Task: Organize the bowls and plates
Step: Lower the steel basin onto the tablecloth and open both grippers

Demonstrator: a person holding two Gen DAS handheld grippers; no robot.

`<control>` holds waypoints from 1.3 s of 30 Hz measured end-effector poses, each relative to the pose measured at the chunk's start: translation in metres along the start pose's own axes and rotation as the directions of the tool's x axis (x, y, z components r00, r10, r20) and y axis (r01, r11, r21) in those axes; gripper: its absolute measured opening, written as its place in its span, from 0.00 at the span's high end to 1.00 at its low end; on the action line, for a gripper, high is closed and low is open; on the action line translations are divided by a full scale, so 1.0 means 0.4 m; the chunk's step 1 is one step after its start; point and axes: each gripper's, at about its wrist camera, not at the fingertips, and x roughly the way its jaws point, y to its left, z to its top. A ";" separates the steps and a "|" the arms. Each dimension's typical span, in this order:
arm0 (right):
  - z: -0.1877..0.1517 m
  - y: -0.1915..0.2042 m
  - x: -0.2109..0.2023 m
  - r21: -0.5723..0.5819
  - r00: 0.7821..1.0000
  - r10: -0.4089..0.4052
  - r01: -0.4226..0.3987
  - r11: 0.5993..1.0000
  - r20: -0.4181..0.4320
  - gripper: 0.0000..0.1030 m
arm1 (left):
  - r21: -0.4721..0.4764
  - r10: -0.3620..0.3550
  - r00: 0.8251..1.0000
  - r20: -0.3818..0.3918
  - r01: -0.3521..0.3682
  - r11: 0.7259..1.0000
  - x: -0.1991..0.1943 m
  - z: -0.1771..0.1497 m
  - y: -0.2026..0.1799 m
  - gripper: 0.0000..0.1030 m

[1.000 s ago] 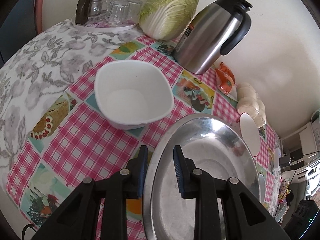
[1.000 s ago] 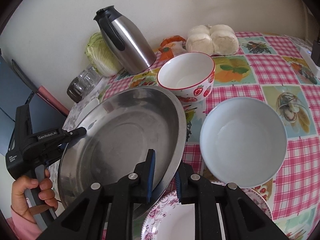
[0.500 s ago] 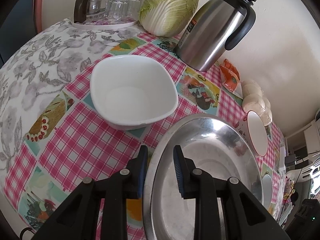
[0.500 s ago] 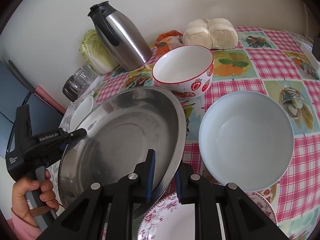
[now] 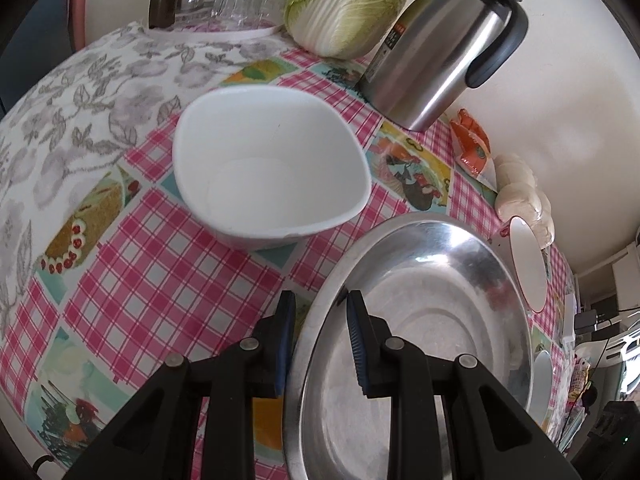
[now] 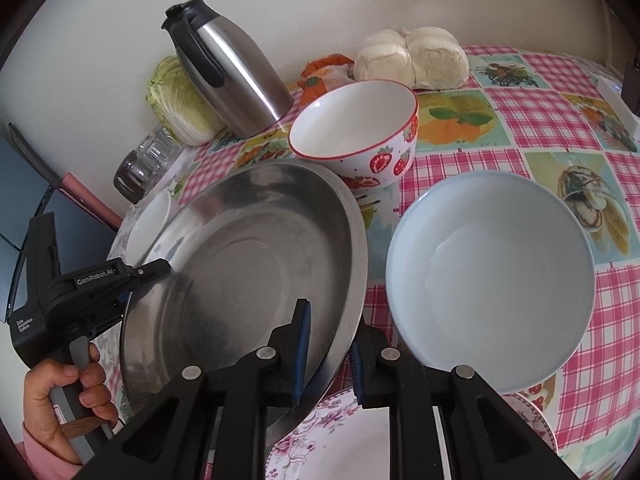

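Pink-checked tablecloth; strawberry-patterned bowl

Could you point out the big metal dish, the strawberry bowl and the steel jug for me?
Metal dish (image 6: 248,264), right wrist view, on its inner base.
Strawberry bowl (image 6: 384,160), right wrist view, on its painted outer wall.
Steel jug (image 5: 436,60), left wrist view, on its shiny body.

Checked tablecloth, white bowl, strawberry bowl, thermos, cabbage
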 end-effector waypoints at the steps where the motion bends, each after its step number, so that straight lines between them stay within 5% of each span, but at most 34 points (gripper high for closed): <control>1: 0.000 -0.002 0.001 0.004 1.000 -0.002 0.002 1.000 -0.001 0.82 | -0.009 -0.006 1.000 -0.007 0.006 1.000 0.005 -0.001 0.005 0.74; 17: 0.000 -0.010 0.012 0.025 0.999 -0.036 0.037 0.999 -0.027 0.79 | -0.019 0.020 0.999 -0.037 -0.021 1.000 0.009 -0.005 0.012 0.71; 23: 0.001 -0.014 0.008 0.034 0.998 -0.047 0.048 0.998 -0.044 0.60 | 0.038 0.053 0.999 -0.010 -0.052 0.998 -0.022 -0.001 -0.019 0.56; 39: 0.007 0.007 -0.060 0.019 0.994 -0.105 0.105 0.994 -0.010 0.59 | 0.138 0.136 0.990 0.032 -0.139 0.981 -0.084 -0.021 -0.080 0.40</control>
